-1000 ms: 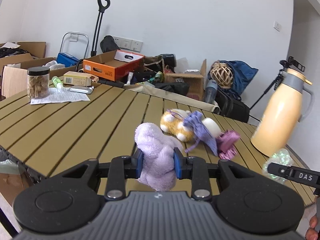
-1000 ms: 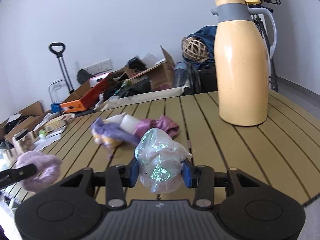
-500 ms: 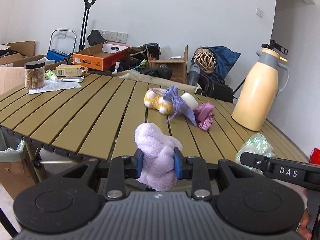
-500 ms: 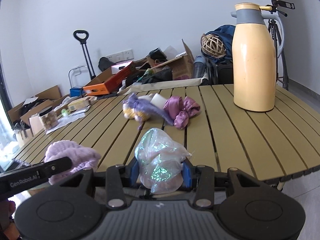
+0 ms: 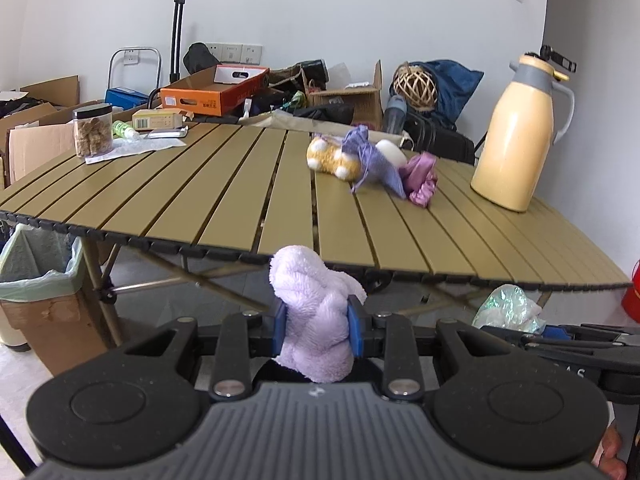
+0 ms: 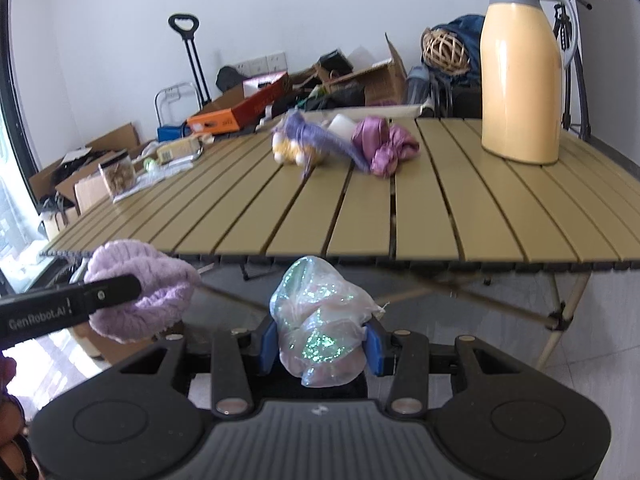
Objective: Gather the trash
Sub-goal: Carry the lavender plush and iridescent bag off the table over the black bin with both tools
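My left gripper point(image 5: 318, 330) is shut on a fluffy lilac cloth point(image 5: 316, 308), held off the table in front of its near edge. My right gripper point(image 6: 322, 344) is shut on a crumpled iridescent plastic bag point(image 6: 320, 328), also in front of the table edge. The lilac cloth shows at the left of the right wrist view point(image 6: 140, 288); the plastic bag shows at the right of the left wrist view point(image 5: 508, 308). A bin lined with a pale green bag point(image 5: 40, 272) stands on the floor at the table's left end.
On the slatted olive table point(image 5: 248, 184) lie a yellow plush toy point(image 5: 332, 156), a purple pouch point(image 5: 372, 156) and a pink cloth point(image 5: 420, 180). A yellow thermos jug point(image 5: 516, 136) stands at the right, a snack jar point(image 5: 93, 130) at the left. Boxes and bags crowd the floor behind.
Both grippers have pulled back from above the table to in front of and below its near edge, still holding the cloth and the bag. The bin has come into view.
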`<state>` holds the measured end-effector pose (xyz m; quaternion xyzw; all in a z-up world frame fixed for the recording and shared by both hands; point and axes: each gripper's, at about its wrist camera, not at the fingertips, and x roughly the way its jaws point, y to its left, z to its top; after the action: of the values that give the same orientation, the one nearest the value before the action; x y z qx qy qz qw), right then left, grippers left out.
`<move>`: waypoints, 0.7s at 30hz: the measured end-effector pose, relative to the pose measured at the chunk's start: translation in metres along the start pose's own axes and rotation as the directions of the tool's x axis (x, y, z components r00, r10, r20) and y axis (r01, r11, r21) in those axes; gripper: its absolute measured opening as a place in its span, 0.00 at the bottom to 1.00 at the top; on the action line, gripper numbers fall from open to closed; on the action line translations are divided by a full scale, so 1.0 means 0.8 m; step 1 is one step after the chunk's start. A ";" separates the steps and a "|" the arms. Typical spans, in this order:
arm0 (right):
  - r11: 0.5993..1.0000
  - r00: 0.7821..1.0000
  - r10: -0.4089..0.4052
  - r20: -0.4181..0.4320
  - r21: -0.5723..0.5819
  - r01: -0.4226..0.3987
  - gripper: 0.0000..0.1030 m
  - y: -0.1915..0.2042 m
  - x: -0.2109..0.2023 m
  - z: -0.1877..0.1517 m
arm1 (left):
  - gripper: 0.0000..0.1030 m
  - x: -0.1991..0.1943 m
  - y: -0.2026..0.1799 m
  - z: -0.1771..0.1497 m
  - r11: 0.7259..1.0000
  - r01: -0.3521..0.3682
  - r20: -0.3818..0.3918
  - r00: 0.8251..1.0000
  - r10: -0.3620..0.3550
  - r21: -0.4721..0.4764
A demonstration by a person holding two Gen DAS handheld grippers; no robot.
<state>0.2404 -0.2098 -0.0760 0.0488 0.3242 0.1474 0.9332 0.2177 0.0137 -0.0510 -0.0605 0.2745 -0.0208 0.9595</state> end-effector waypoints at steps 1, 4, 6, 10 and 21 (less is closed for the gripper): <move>1.000 1.000 0.001 -0.009 0.000 -0.001 0.41 0.000 0.000 -0.005 | 0.30 -0.001 -0.001 -0.003 1.000 -0.002 -0.006 1.000 0.002 0.004; 1.000 0.999 0.003 -0.034 0.001 -0.003 0.41 0.000 0.001 -0.018 | 0.30 -0.004 -0.002 -0.013 1.000 -0.010 -0.026 1.000 0.010 0.012; 1.000 0.999 0.005 -0.052 0.005 -0.005 0.41 0.000 0.002 -0.028 | 0.30 -0.006 -0.003 -0.022 1.000 -0.014 -0.042 0.999 0.014 0.020; 1.000 0.996 0.005 -0.087 0.014 -0.004 0.41 -0.002 0.005 -0.048 | 0.30 -0.007 -0.004 -0.040 0.999 -0.017 -0.083 0.996 0.019 0.030; 1.000 0.978 0.006 -0.207 0.018 -0.002 0.41 -0.002 0.026 -0.099 | 0.30 0.007 -0.003 -0.088 0.998 -0.040 -0.216 0.975 0.048 0.038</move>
<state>0.2074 -0.2054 -0.1510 0.0422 0.4210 0.1508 0.8935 0.1854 0.0035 -0.1133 -0.0357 0.3786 -0.0107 0.9248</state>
